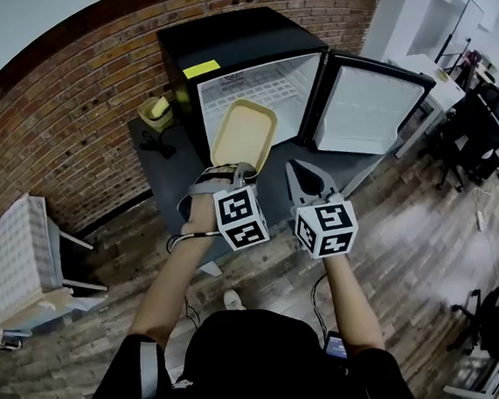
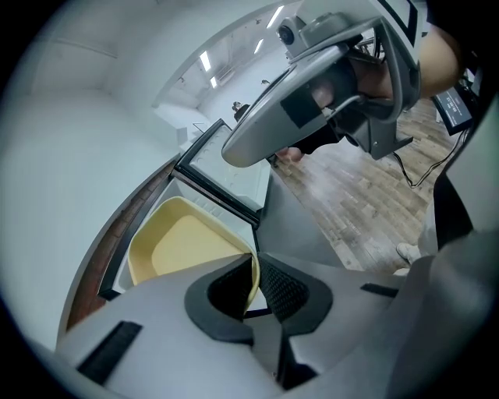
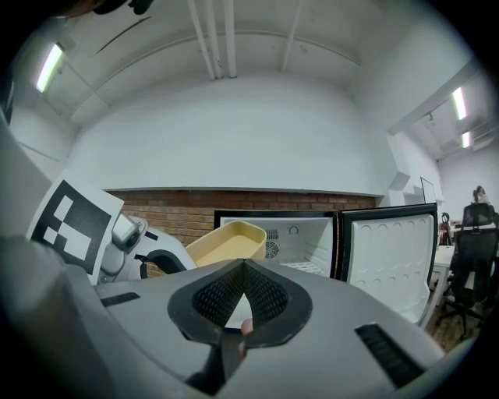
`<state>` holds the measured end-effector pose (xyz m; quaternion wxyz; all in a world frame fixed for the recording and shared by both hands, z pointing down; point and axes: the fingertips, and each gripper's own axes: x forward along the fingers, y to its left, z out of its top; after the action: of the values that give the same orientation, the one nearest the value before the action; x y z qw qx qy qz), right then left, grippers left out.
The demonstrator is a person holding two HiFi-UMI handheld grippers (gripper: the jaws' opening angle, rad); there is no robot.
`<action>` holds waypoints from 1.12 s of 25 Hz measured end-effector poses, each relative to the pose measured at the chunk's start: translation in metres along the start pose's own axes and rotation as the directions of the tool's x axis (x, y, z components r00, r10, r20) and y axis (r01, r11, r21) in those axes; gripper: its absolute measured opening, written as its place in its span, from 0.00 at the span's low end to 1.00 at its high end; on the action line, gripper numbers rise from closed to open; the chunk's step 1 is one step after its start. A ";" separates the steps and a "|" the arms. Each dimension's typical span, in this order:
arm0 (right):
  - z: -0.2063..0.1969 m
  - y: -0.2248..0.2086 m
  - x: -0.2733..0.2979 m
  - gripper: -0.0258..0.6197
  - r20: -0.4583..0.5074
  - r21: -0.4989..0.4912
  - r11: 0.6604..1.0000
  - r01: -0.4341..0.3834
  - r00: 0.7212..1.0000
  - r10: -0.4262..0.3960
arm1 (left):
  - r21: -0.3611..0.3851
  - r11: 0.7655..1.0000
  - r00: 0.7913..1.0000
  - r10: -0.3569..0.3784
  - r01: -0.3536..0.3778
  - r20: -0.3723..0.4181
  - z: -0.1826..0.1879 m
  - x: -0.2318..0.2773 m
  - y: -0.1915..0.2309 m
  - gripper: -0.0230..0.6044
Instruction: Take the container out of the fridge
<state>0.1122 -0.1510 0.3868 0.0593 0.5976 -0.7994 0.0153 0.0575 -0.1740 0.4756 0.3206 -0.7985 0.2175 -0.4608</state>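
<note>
The left gripper (image 1: pixel 235 168) is nearly closed, its 2 pads clamped on the near rim of the yellow container (image 1: pixel 244 132). The container is tilted in the air just in front of the open fridge (image 1: pixel 238 44). The right gripper (image 1: pixel 302 180), beside it, has its jaws together on nothing. The door (image 1: pixel 368 109) stands wide at the right, with wood floor (image 1: pixel 403 244) nearby. Only the left gripper view shows the rim wall between the pads (image 2: pixel 284 288).
</note>
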 end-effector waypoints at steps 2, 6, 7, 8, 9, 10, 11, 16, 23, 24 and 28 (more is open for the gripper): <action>0.000 0.000 -0.008 0.10 0.003 -0.004 1.000 0.001 1.000 -0.001 | -0.001 1.000 1.000 0.003 -0.003 -0.004 0.003 -0.004 -0.005 0.09; -0.001 0.000 -0.024 0.10 0.005 -0.007 1.000 -0.008 1.000 0.008 | -0.013 1.000 1.000 0.010 -0.010 -0.014 0.011 -0.013 -0.015 0.09; -0.001 0.001 -0.028 0.10 0.006 -0.005 1.000 -0.015 1.000 0.015 | -0.017 1.000 1.000 0.012 -0.012 -0.017 0.013 -0.015 -0.018 0.09; -0.002 0.003 -0.032 0.10 0.007 -0.003 1.000 -0.023 1.000 0.023 | -0.020 1.000 1.000 0.013 -0.014 -0.020 0.015 -0.017 -0.020 0.09; -0.002 0.004 -0.036 0.10 0.009 -0.002 1.000 -0.029 1.000 0.029 | -0.023 1.000 1.000 0.014 -0.015 -0.023 0.016 -0.019 -0.023 0.09; -0.003 0.005 -0.039 0.10 0.010 -0.003 0.999 -0.033 0.999 0.033 | -0.025 1.000 1.000 0.014 -0.014 -0.025 0.017 -0.021 -0.026 0.09; -0.004 0.006 -0.043 0.10 0.011 -0.003 0.999 -0.035 0.999 0.035 | -0.027 1.000 1.000 0.013 -0.013 -0.028 0.018 -0.023 -0.029 0.09; -0.009 0.012 -0.057 0.10 0.011 -0.002 0.999 -0.046 0.999 0.046 | -0.029 1.000 0.999 0.009 -0.011 -0.042 0.021 -0.032 -0.046 0.09; -0.014 0.018 -0.072 0.10 0.015 0.005 0.998 -0.058 0.998 0.058 | -0.038 0.999 0.998 0.005 -0.007 -0.055 0.021 -0.043 -0.060 0.09; -0.014 0.019 -0.075 0.10 0.016 0.006 0.998 -0.060 0.998 0.059 | -0.041 0.999 0.998 0.006 -0.008 -0.055 0.022 -0.046 -0.062 0.09; -0.013 0.020 -0.085 0.10 0.024 0.006 0.998 -0.062 0.998 0.062 | -0.044 0.999 0.998 0.015 -0.018 -0.058 0.025 -0.054 -0.067 0.09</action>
<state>0.1176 -0.0625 0.3913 0.0475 0.5728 -0.8182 0.0126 0.0572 -0.0846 0.4815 0.2999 -0.7900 0.2435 -0.4762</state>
